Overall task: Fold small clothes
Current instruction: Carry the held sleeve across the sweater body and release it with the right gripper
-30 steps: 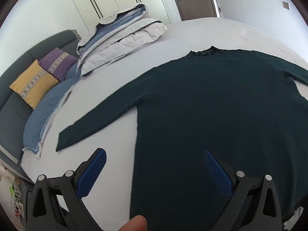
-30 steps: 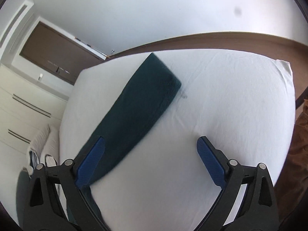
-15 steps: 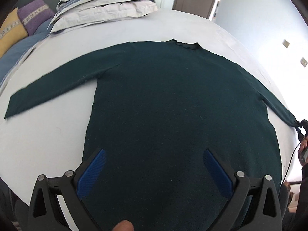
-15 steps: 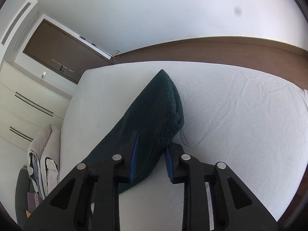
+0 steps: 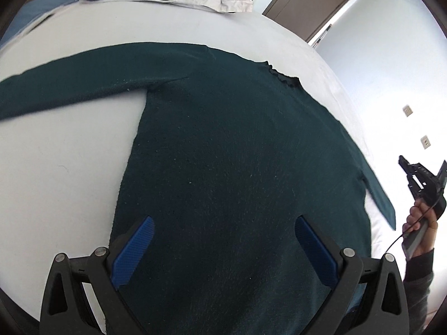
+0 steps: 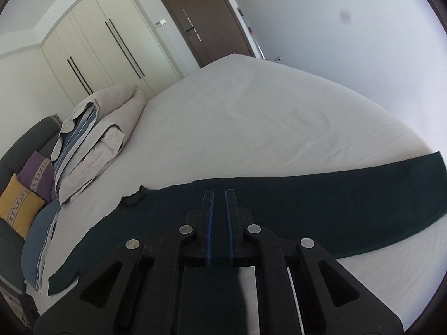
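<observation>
Dark green sweater (image 5: pixel 237 153) lies spread flat on the white bed (image 5: pixel 69 167), both sleeves stretched out to the sides.

The left gripper (image 5: pixel 223 220) hangs over the lower body of the sweater with its blue pads (image 5: pixel 134 248) wide apart, and no cloth is between them. The right gripper (image 6: pixel 219 195), held by a hand (image 5: pixel 419 223) at the right side of the bed, has its jaws closed almost pad to pad; whether cloth is pinched cannot be told. Farther away, the collar (image 6: pixel 132 199) points to the folded grey bedding (image 6: pixel 95 139). Behind it stand a cream wardrobe (image 6: pixel 97 50) and a brown door (image 6: pixel 204 19).
</observation>
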Action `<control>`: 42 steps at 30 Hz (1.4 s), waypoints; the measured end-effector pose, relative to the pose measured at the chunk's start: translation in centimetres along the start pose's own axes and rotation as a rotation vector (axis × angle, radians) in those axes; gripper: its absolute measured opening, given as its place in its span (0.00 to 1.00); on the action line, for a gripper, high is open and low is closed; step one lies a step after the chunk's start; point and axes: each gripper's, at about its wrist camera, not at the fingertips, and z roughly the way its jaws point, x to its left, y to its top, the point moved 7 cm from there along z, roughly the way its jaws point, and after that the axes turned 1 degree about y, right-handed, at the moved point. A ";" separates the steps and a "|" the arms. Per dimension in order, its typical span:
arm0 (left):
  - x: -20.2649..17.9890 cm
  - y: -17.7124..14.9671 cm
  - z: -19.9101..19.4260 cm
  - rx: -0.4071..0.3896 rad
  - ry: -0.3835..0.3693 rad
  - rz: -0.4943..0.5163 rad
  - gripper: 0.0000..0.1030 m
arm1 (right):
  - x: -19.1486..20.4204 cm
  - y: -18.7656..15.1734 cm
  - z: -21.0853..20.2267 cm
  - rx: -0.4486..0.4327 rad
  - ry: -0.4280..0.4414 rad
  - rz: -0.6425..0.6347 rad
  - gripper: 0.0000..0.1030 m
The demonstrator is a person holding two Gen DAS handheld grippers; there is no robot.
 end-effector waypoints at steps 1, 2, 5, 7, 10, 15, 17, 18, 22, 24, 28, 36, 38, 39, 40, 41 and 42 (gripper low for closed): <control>0.2 0.1 -0.2 -0.004 -0.010 -0.006 1.00 | 1.2 0.6 -0.3 0.006 -0.001 0.036 0.08; 0.5 0.1 -0.4 -0.007 -0.016 -0.010 1.00 | 2.2 -2.7 -2.5 -0.005 0.004 0.078 0.09; 1.0 -0.1 -0.8 -0.007 -0.044 -0.027 1.00 | -0.9 -4.4 -5.7 -0.078 0.012 0.180 0.65; 1.2 -0.4 -0.8 -0.002 -0.048 -0.036 1.00 | -5.3 -5.0 -7.7 -0.166 -0.049 0.272 0.87; 0.6 -0.5 -0.7 -0.001 -0.048 -0.020 1.00 | -15.1 -6.1 -9.9 -0.186 -0.124 0.396 0.86; -0.8 -0.7 -0.8 0.000 -0.074 -0.011 1.00 | -28.2 -8.4 -13.5 -0.180 -0.172 0.717 0.48; -1.3 -0.7 -0.8 0.000 -0.096 -0.023 1.00 | -30.9 -8.8 -13.9 -0.196 -0.159 0.775 0.47; -1.4 -0.7 -0.9 -0.005 -0.105 -0.027 1.00 | -31.1 -8.9 -13.2 -0.199 -0.146 0.794 0.44; -1.9 -0.3 -1.0 -0.001 -0.142 -0.052 1.00 | -32.1 -7.7 -11.4 -0.196 -0.103 0.818 0.31; -1.8 -0.1 -1.0 -0.004 -0.155 -0.068 1.00 | -32.0 -6.8 -10.3 -0.186 -0.111 0.795 0.19; -1.2 -0.1 -1.4 -0.022 -0.143 -0.076 0.99 | -31.3 -5.2 -9.4 -0.159 -0.181 0.700 0.07; -1.1 0.2 -1.1 -0.019 -0.165 -0.073 0.96 | -14.8 -0.7 -6.4 -0.079 -0.098 0.198 0.07; -1.2 0.3 -1.3 -0.028 -0.175 -0.076 0.96 | -8.3 -1.1 -4.3 -0.031 -0.041 0.075 0.07; -1.2 0.5 -1.4 -0.033 -0.180 -0.080 0.96 | -5.3 -1.7 -3.2 -0.004 -0.009 0.029 0.06; -1.1 0.7 -1.4 -0.038 -0.184 -0.084 0.96 | -2.4 -2.4 -2.0 0.022 0.022 -0.005 0.06; -1.0 0.9 -1.5 -0.042 -0.188 -0.089 0.96 | -0.1 -3.3 -1.3 0.044 0.048 -0.030 0.07; -0.8 1.2 -1.5 -0.047 -0.193 -0.095 0.96 | 2.0 -4.5 -0.6 0.071 0.071 -0.055 0.07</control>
